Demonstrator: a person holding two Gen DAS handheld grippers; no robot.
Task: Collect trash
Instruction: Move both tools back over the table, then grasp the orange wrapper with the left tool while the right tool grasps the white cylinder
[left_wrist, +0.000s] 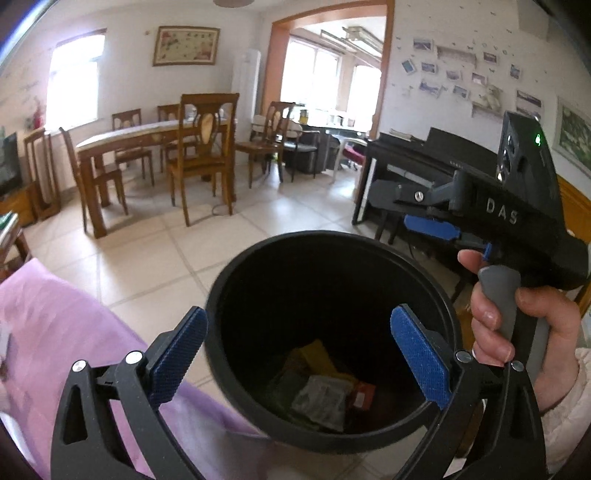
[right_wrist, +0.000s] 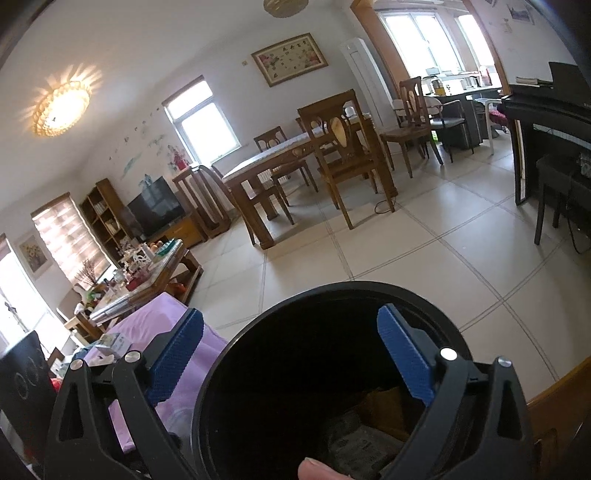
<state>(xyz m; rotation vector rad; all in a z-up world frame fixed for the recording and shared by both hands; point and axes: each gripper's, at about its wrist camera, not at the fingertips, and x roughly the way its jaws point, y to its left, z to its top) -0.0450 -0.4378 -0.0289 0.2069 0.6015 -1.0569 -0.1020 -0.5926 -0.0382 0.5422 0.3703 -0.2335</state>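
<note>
A drop into the black bin (left_wrist: 332, 332) appears just finished, wrappers (left_wrist: 321, 395) lying at its bottom beneath the left gripper (left_wrist: 299, 358) and right gripper (right_wrist: 291, 354), both spread wide and empty, so further trash must next be sought.

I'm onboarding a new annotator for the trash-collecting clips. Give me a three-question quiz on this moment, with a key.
1. True or false: the left tool is clamped on a wrapper.
2. Where does the collected trash lie? A) on the purple cloth B) at the bottom of the black bin C) on the floor tiles
3. Fill in: in the left wrist view, a hand holds the right tool by its grey ____.

Key:
1. False; both tools are open and empty above the bin.
2. B
3. handle
</note>
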